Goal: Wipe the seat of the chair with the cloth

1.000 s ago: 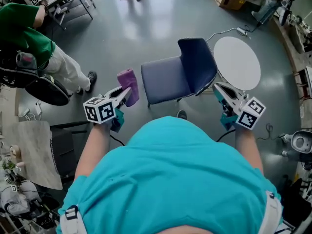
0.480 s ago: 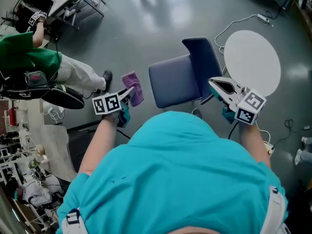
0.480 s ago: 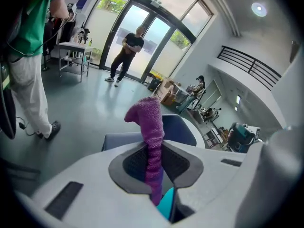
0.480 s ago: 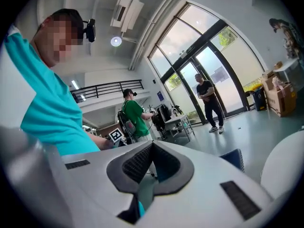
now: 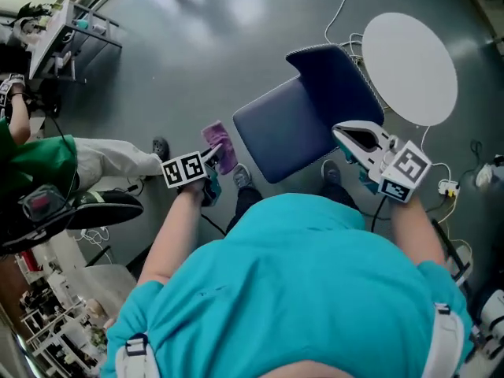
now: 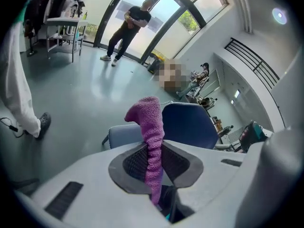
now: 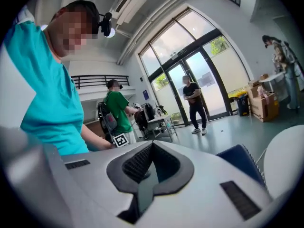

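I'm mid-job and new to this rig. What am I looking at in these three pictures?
No robot arm here: a person in a teal shirt holds a two-jaw gripper in each hand. The top-down picture comes from a camera on their head; the other two ride on the grippers and look along the jaws. The left gripper is shut on a purple cloth. The right gripper has its jaws together, empty. Ahead on the grey floor stands a blue chair, beside a round white table.
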The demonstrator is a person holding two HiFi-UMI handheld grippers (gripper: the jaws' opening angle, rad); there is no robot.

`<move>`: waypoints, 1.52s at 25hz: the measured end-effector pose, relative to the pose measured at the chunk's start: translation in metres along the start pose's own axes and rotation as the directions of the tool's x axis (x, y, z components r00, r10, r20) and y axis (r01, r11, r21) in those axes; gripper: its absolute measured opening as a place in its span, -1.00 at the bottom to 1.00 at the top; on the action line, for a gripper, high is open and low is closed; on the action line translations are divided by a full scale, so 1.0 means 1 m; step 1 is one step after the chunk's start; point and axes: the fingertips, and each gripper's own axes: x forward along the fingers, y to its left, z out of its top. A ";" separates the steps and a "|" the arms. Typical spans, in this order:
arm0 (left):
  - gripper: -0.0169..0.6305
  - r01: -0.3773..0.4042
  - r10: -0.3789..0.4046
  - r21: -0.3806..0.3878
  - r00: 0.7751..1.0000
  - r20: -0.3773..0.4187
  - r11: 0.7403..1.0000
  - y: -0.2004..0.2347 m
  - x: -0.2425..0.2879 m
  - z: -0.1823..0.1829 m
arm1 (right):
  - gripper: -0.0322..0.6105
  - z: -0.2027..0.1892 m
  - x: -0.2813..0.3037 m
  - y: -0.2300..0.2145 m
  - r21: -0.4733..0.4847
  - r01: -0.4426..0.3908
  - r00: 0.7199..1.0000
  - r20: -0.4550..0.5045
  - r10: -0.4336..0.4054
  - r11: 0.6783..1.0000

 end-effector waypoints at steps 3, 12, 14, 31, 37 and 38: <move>-0.75 -0.011 0.010 -0.005 0.998 -0.064 1.000 0.028 0.050 -0.009 | -0.91 -0.032 -0.005 -0.009 0.064 0.099 0.995 -0.003 -0.099 0.993; -0.75 -0.128 0.114 -0.094 0.984 -0.138 0.987 0.136 0.199 0.000 | -0.91 -0.124 0.064 -0.076 0.068 0.188 0.981 -0.068 -0.184 0.980; -0.75 -0.153 0.136 -0.111 0.980 -0.148 0.982 0.147 0.219 -0.011 | -0.91 -0.140 0.070 -0.089 0.057 0.200 0.978 -0.064 -0.197 0.978; -0.75 -0.260 0.247 -0.025 0.941 -0.230 0.965 0.185 0.287 -0.028 | -0.91 -0.189 0.101 -0.111 0.059 0.168 0.984 -0.073 -0.163 0.984; -0.75 -0.200 0.179 -0.064 0.954 -0.240 0.978 0.189 0.312 -0.035 | -0.91 -0.207 0.111 -0.115 0.094 0.145 0.987 -0.086 -0.137 0.985; -0.75 -0.172 0.150 -0.082 0.961 -0.232 0.982 0.188 0.311 -0.033 | -0.91 -0.207 0.112 -0.115 0.101 0.142 0.987 -0.086 -0.133 0.985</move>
